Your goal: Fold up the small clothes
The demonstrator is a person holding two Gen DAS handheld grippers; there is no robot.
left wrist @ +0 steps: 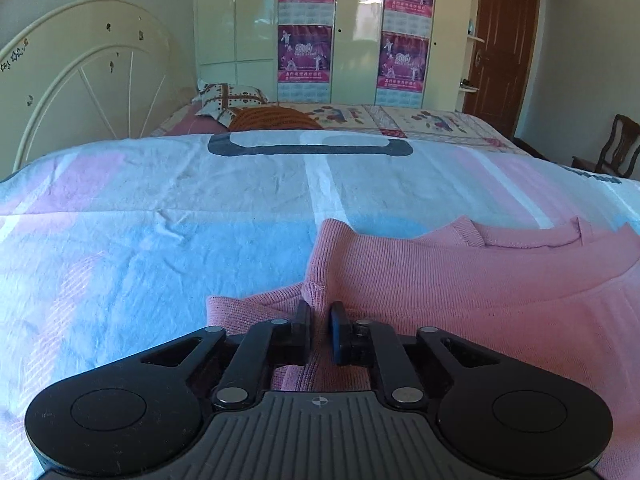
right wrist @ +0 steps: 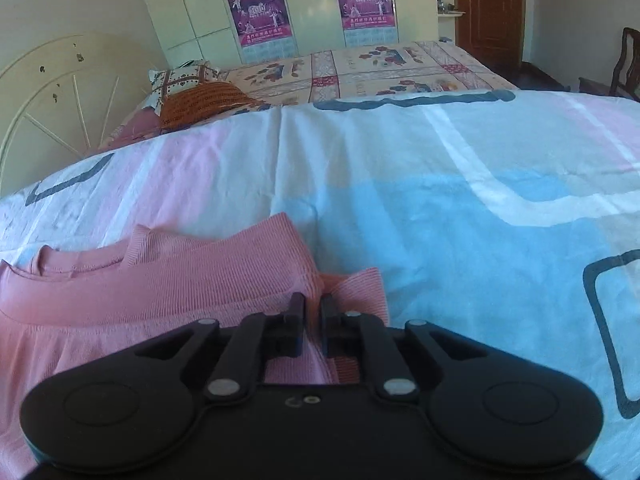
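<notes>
A small pink knit sweater (left wrist: 460, 280) lies on the blue, pink and white bedsheet (left wrist: 160, 240), neckline toward the far side. In the left wrist view its left side is folded inward, and a sleeve cuff pokes out to the left. My left gripper (left wrist: 320, 314) is shut on a pinched fold of the knit at that side edge. In the right wrist view the sweater (right wrist: 180, 280) fills the lower left, with a cuff sticking out to the right. My right gripper (right wrist: 311, 308) is shut on the fabric at the sweater's right edge.
The sheet (right wrist: 460, 220) stretches away past the sweater. Farther off are a patterned pillow (left wrist: 228, 98), an orange knitted item (left wrist: 276, 118), a cream headboard (left wrist: 88, 80), a wardrobe with posters (left wrist: 306, 52), a brown door (left wrist: 504, 52) and a wooden chair (left wrist: 618, 144).
</notes>
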